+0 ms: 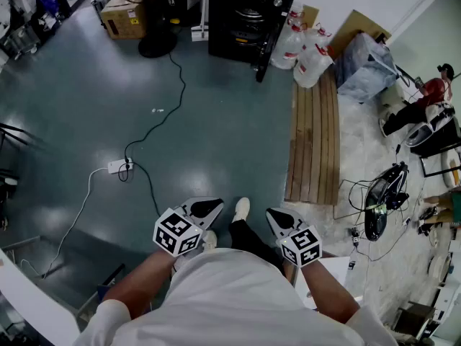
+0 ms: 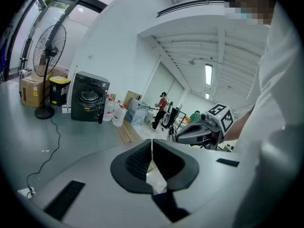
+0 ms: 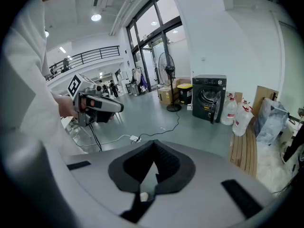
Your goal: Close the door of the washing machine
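Observation:
The black washing machine (image 1: 248, 9) stands far off against the back wall, and its round door (image 1: 264, 55) hangs open toward the right. It also shows in the left gripper view as the washing machine (image 2: 89, 103) and in the right gripper view as the washing machine (image 3: 208, 98) with the door (image 3: 217, 109) swung out. My left gripper (image 1: 215, 207) and right gripper (image 1: 274, 214) are held close to my body, several steps from the machine. Both are shut with nothing in them: the left gripper (image 2: 152, 142) and the right gripper (image 3: 154, 145) each have their pads together.
A black cable (image 1: 164, 117) runs across the blue-grey floor to a white power strip (image 1: 118, 166). A fan base (image 1: 157, 45) and cardboard box (image 1: 122, 16) sit left of the machine, water bottles (image 1: 306, 52) and wooden planks (image 1: 315, 139) to its right. A person (image 1: 421, 103) sits at far right.

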Demonstrator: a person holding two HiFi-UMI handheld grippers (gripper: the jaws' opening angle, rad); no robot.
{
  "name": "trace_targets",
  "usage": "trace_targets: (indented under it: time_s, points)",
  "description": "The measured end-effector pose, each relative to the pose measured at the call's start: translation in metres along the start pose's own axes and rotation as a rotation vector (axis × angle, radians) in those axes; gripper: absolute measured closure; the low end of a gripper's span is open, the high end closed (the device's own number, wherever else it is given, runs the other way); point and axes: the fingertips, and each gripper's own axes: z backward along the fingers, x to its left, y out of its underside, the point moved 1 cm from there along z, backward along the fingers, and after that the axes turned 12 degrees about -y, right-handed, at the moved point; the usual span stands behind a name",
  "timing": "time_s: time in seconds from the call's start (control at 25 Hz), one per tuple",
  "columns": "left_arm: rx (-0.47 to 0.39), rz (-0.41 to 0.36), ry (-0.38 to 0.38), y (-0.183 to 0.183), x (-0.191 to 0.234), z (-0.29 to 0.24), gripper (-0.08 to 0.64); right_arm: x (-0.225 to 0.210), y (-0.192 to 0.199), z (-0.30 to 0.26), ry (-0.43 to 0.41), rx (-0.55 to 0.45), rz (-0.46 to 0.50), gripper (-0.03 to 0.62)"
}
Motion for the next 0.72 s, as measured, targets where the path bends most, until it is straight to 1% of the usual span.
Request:
trace_targets:
  time_s: [0.12, 0.2, 0.28, 0.44, 0.56, 0.6, 0.64, 0.72]
  points:
    - [0.012, -0.001, -0.007, -0.014, 0.006, -0.023, 0.538, -0.029, -0.010, -0.008, -0.006, -0.003, -0.006, 0.586]
    - [0.016, -0.010, -0.017, -0.029, 0.008, -0.041, 0.538, -0.051, -0.023, -0.011, -0.023, -0.005, 0.010, 0.586]
    - [0.019, -0.035, -0.040, -0.048, 0.009, -0.059, 0.538, -0.074, -0.038, -0.012, -0.051, -0.018, 0.020, 0.586]
    - [0.002, -0.051, -0.097, -0.091, 0.016, -0.090, 0.537, -0.116, -0.060, -0.014, -0.107, -0.055, 0.017, 0.584]
    - [-0.017, -0.093, -0.138, -0.116, 0.022, -0.112, 0.537, -0.149, -0.071, -0.021, -0.134, -0.061, 0.020, 0.583]
    - [-0.018, -0.096, -0.147, -0.121, 0.024, -0.119, 0.537, -0.158, -0.072, -0.025, -0.142, -0.059, 0.009, 0.536]
    - [-0.019, -0.091, -0.154, -0.125, 0.027, -0.124, 0.537, -0.166, -0.075, -0.028, -0.147, -0.059, -0.002, 0.502]
    - [-0.023, -0.072, -0.162, -0.132, 0.037, -0.134, 0.537, -0.182, -0.084, -0.033, -0.144, -0.067, -0.015, 0.514]
